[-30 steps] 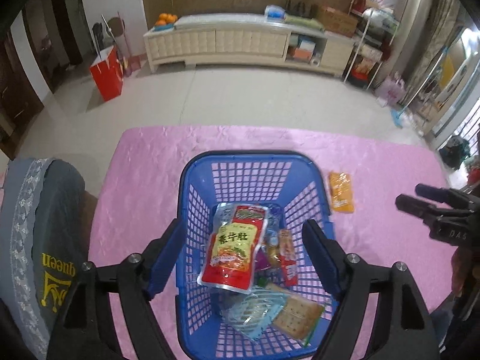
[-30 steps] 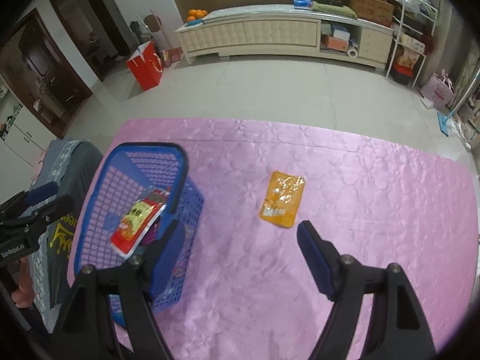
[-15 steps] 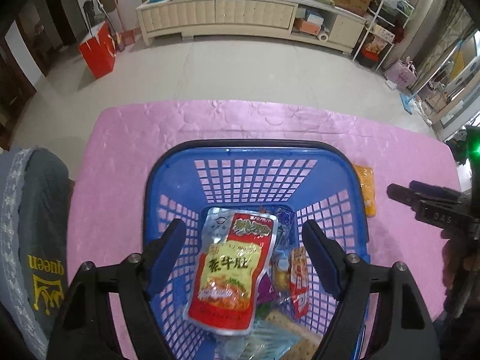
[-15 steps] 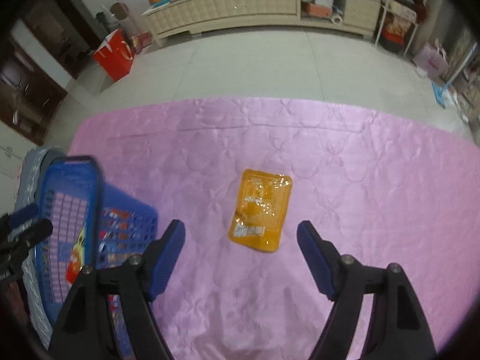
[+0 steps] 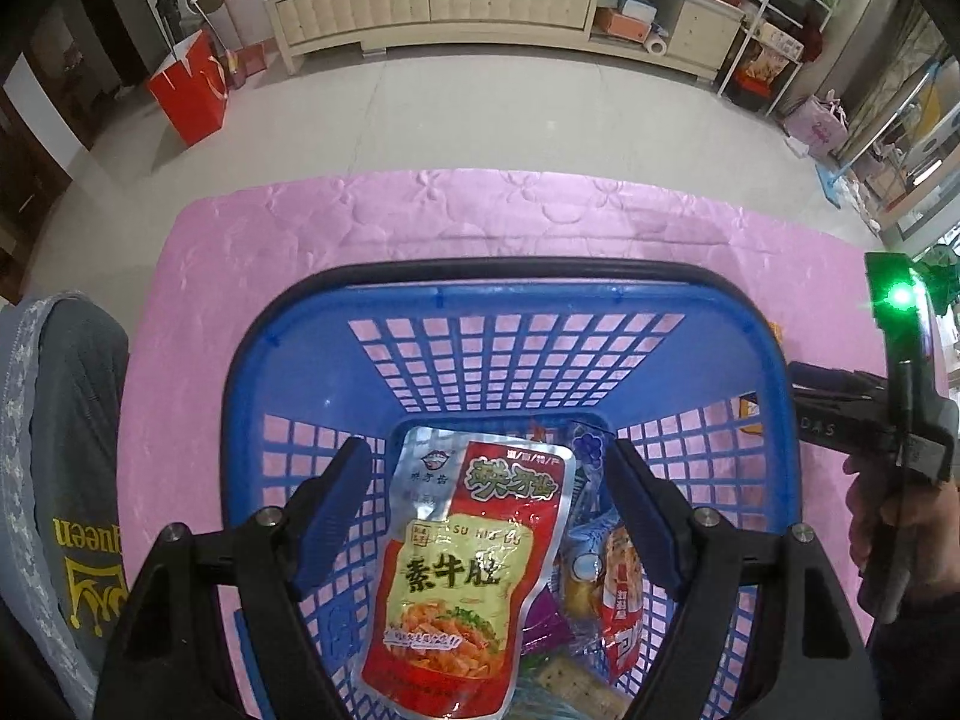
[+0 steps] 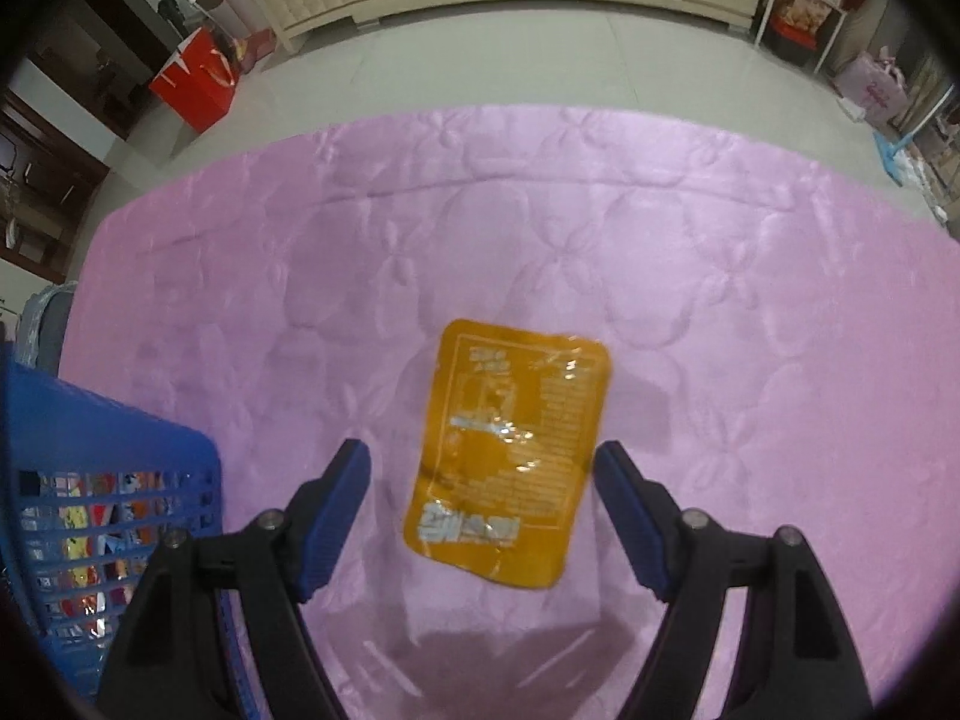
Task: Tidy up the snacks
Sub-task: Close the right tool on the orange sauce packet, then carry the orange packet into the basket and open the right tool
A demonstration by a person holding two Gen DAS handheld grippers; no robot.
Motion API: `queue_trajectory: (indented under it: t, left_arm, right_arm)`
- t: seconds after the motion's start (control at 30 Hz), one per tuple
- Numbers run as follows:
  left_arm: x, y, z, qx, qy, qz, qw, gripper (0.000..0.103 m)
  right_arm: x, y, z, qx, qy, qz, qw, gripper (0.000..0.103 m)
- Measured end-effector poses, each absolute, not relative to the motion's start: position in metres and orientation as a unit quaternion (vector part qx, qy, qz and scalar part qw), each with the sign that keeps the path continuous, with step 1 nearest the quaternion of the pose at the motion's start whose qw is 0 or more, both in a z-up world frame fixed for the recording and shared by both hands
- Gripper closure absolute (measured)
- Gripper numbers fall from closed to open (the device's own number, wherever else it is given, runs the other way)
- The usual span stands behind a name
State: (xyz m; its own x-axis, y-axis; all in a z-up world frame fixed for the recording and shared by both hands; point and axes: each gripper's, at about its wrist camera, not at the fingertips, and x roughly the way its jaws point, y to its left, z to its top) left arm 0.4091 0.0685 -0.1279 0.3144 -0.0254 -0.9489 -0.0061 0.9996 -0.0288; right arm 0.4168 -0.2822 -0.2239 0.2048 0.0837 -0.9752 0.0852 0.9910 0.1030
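below, a blue plastic basket sits on a table covered with a pink quilted cloth, already loaded with snacks. uppermost in it lies a red and yellow pouch, with smaller packets and a cracker pack crowded under and beside it. the left gripper points steeply down into the basket, its blue-padded fingers spread wide either side of the red and yellow pouch, not pressing on it.

just to the right of the basket, one orange snack packet lies flat on the cloth, apart from the basket wall. the right gripper hangs over it, jaws wide open, a finger on each side of the packet's lower half; whether the tips touch the cloth cannot be told. from the left wrist camera the right gripper's black body, with a green light on it, shows at the frame's right edge, held in a person's hand. a grey garment with yellow lettering lies at the table's left edge. beyond are a tiled floor, a cream cabinet and a red paper bag.
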Motion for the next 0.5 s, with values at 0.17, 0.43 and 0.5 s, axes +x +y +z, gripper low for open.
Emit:
queue_trajectory:
  t: [0.17, 0.43, 0.5]
  left_arm:
    - [0.408, 0.062, -0.132, -0.003, 0.589, -0.003, 0.808, 0.025]
    - [0.402, 0.057, -0.133, -0.005, 0.587, -0.01, 0.81, 0.025]
    - [0.4, 0.058, -0.13, -0.006, 0.584, -0.01, 0.811, 0.025]
  right_arm:
    - [0.41, -0.273, -0.222, 0.006, 0.63, -0.01, 0.777, 0.046]
    - [0.399, -0.284, -0.215, 0.01, 0.631, 0.015, 0.775, 0.086]
    - [0.396, -0.277, -0.215, -0.005, 0.631, 0.019, 0.776, 0.087]
